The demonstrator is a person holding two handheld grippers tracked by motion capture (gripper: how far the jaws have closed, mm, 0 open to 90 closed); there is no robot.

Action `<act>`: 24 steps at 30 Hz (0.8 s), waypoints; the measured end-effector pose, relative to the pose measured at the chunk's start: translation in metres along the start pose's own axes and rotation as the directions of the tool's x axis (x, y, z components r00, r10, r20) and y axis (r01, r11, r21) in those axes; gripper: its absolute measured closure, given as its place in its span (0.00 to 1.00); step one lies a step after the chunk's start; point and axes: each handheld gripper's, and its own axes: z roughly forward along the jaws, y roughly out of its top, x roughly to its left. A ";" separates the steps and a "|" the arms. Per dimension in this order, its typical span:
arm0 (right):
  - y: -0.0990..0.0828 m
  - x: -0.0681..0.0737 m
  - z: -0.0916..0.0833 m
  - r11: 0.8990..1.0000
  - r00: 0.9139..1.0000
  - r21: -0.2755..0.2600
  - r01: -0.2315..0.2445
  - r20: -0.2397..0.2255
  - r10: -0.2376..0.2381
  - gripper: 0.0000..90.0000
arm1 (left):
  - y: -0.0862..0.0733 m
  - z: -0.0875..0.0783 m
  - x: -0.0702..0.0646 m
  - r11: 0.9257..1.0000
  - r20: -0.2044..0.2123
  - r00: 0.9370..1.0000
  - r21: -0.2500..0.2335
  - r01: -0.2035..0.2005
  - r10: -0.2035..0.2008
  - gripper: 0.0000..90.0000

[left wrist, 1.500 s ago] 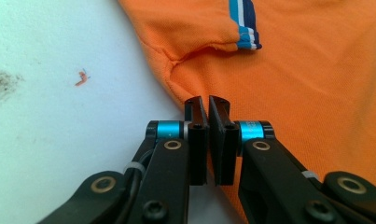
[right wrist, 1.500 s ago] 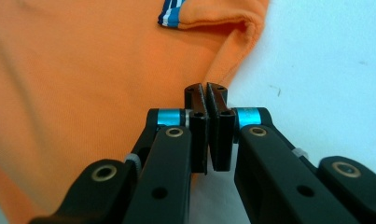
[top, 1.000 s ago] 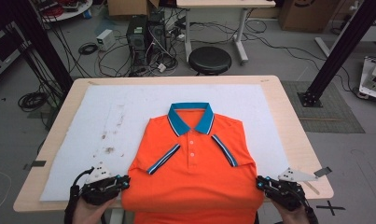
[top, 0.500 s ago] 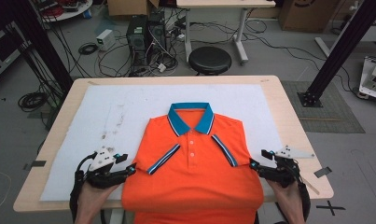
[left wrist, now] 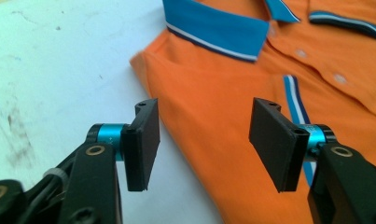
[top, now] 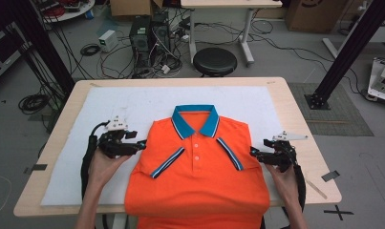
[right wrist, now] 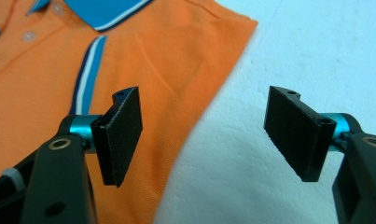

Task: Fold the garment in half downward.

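Observation:
An orange polo shirt [top: 199,171] with a blue collar [top: 195,119] lies flat on the white mat [top: 133,102], sleeves folded in across the front, hem hanging over the near table edge. My left gripper [top: 138,142] is open at the shirt's left folded edge, level with the chest. In the left gripper view the shirt's edge [left wrist: 176,107] runs between the spread jaws of the left gripper [left wrist: 204,140]. My right gripper [top: 253,152] is open at the shirt's right edge. The right gripper view shows that edge [right wrist: 209,102] between the jaws of the right gripper [right wrist: 204,135].
The wooden table [top: 300,119] carries the white mat, with bare mat beyond the collar and at the left. Behind the table stand a black stool [top: 215,61], computer cases [top: 149,36] and floor cables. A black frame post [top: 345,52] rises at the right.
Both grippers have moved away from the near hem, up along the shirt's sides toward the chest. Their jaws now stand open at the folded edges.

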 end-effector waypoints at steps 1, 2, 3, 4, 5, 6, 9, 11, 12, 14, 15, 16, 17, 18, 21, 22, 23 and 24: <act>-0.001 0.001 -0.001 1.000 1.000 -0.007 0.002 0.003 -0.002 0.32 | 0.005 0.004 0.003 1.000 -0.008 1.000 0.003 0.003 -0.002 0.46; -0.001 0.001 -0.001 1.000 1.000 -0.009 0.007 0.008 -0.007 0.32 | 0.010 0.008 0.006 1.000 -0.019 1.000 -0.001 0.002 -0.002 0.45; -0.002 0.001 -0.001 1.000 1.000 -0.004 0.007 0.012 -0.007 0.32 | 0.014 0.012 0.009 1.000 -0.018 1.000 -0.013 0.003 -0.003 0.45; -0.002 0.002 0.000 1.000 1.000 0.003 0.010 0.013 -0.010 0.32 | 0.018 0.017 0.013 1.000 -0.015 1.000 -0.008 0.003 -0.003 0.45; -0.003 0.002 0.000 1.000 1.000 0.003 0.012 0.012 -0.012 0.32 | 0.021 0.022 0.016 1.000 -0.016 1.000 -0.005 0.007 -0.008 0.45; -0.003 0.002 0.000 1.000 1.000 0.002 0.017 0.016 -0.017 0.32 | 0.025 0.028 0.018 1.000 -0.014 1.000 -0.001 0.012 -0.012 0.45; -0.003 0.001 0.001 1.000 1.000 0.007 0.011 0.009 -0.011 0.32 | 0.031 0.049 0.025 0.999 0.010 0.999 -0.010 0.038 -0.037 0.45; -0.003 0.001 0.001 1.000 1.000 0.011 0.001 0.009 -0.001 0.32 | 0.033 0.064 0.029 0.999 -0.009 1.000 0.025 0.024 -0.024 0.46; -0.003 0.001 0.001 1.000 1.000 0.015 -0.002 0.011 0.002 0.32 | 0.032 0.071 0.031 0.999 -0.016 0.999 0.028 0.029 -0.029 0.46; -0.003 0.002 0.002 1.000 1.000 0.019 0.000 0.015 -0.001 0.32 | 0.029 0.082 0.035 0.999 -0.015 0.999 0.025 0.046 -0.046 0.46; -0.003 0.002 0.002 1.000 1.000 0.020 0.005 0.018 -0.005 0.32 | 0.026 0.086 0.037 0.998 -0.010 0.998 0.024 0.056 -0.056 0.46; -0.003 0.003 0.003 1.000 1.000 0.027 0.001 0.020 -0.001 0.32 | 0.024 0.091 0.039 0.998 -0.006 0.998 0.021 0.064 -0.064 0.46; -0.003 0.003 0.003 1.000 1.000 0.030 0.005 0.023 -0.006 0.32 | 0.022 0.094 0.040 0.997 -0.005 0.998 0.023 0.068 -0.068 0.46; -0.003 0.003 0.003 0.999 1.000 0.033 0.005 0.022 -0.006 0.32 | 0.019 0.097 0.041 0.997 -0.007 0.998 0.026 0.066 -0.066 0.47; -0.003 0.003 0.003 0.999 1.000 0.034 0.006 0.023 -0.007 0.32 | 0.012 0.102 0.044 0.997 0.004 0.998 0.036 0.065 -0.066 0.50; -0.003 0.003 0.004 0.999 1.000 0.035 0.006 0.025 -0.007 0.32 | 0.011 0.103 0.045 0.997 0.007 0.998 0.039 0.067 -0.068 0.51; -0.003 0.003 0.004 0.999 1.000 0.036 0.008 0.026 -0.009 0.32 | 0.009 0.105 0.045 0.997 0.010 0.997 0.042 0.070 -0.071 0.53; -0.003 0.003 0.004 0.999 1.000 0.035 0.008 0.026 -0.009 0.32 | 0.008 0.105 0.046 0.997 0.010 0.998 0.040 0.069 -0.070 0.54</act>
